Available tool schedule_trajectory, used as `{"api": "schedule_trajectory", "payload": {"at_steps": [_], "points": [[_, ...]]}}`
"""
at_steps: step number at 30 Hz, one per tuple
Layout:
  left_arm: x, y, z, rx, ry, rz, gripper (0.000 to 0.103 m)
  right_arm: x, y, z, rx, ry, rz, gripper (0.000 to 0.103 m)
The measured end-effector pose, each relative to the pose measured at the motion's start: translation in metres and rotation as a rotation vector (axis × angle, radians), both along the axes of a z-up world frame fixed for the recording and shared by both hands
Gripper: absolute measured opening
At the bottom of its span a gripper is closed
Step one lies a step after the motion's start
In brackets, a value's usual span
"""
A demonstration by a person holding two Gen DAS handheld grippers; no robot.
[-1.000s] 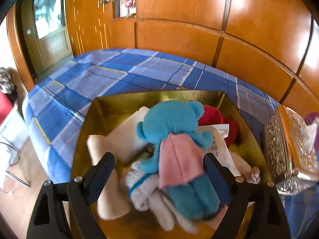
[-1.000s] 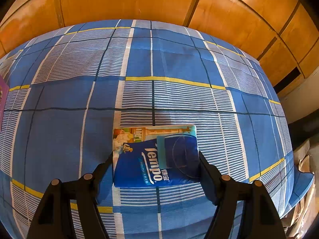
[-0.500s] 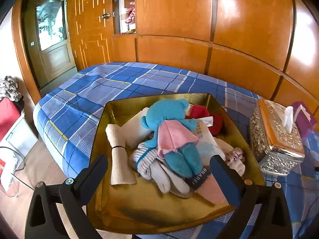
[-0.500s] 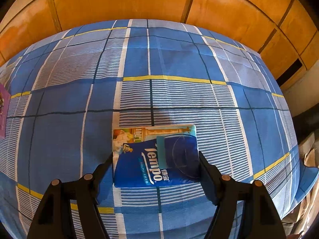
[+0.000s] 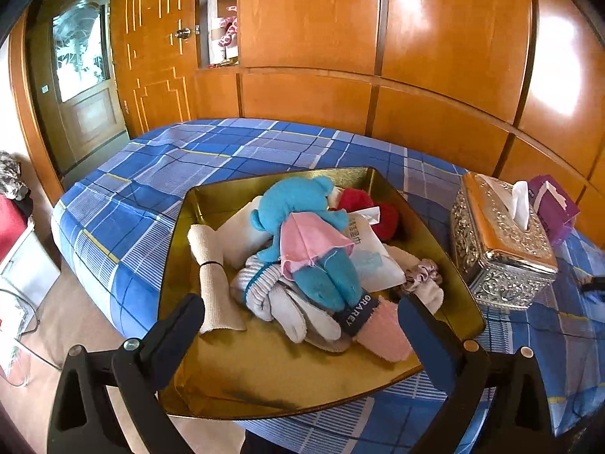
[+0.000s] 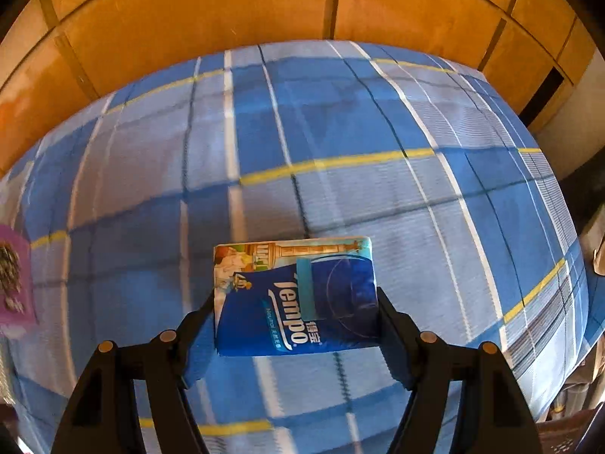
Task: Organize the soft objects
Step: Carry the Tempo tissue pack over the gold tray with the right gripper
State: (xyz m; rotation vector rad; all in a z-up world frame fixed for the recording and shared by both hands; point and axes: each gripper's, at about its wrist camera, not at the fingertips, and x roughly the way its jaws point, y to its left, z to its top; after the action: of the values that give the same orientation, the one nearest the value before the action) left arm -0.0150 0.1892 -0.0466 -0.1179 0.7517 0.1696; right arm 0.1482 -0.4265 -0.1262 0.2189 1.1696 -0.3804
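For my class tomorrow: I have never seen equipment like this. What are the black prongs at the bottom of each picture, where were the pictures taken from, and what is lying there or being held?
There is no robot: a person holds a two-finger gripper in each hand, with a wide-angle camera on each looking along its fingers. The black prongs are those fingers.

The left-hand view shows the left gripper open and empty, its jaws having just been opening, above a gold tray on a blue checked bed. The tray holds a teal plush bear, socks, a rolled cloth and other soft things. An ornate tissue box stands beside it.

The right-hand view shows the right gripper shut on a blue Tempo tissue pack, seen against the bed.
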Motion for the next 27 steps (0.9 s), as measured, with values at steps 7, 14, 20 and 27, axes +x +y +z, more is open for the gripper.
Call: {"api": "schedule_trajectory", "payload": {"at_steps": [7, 14, 20, 27], "points": [[-0.003, -0.002, 0.002, 0.003, -0.006, -0.013, 0.103, 0.045, 0.036, 0.064, -0.043, -0.104, 0.067, 0.074], [-0.004, -0.003, 0.001, -0.009, -0.004, -0.031, 0.103, 0.090, 0.113, 0.150, -0.108, -0.236, 0.245, 0.074], [-0.004, -0.006, -0.002, -0.019, 0.005, -0.045, 0.103, 0.106, 0.212, 0.191, -0.100, -0.330, 0.462, 0.074], [-0.005, -0.007, -0.002, -0.018, 0.006, -0.051, 0.103, 0.087, 0.334, 0.197, -0.045, -0.385, 0.801, 0.074]]}}
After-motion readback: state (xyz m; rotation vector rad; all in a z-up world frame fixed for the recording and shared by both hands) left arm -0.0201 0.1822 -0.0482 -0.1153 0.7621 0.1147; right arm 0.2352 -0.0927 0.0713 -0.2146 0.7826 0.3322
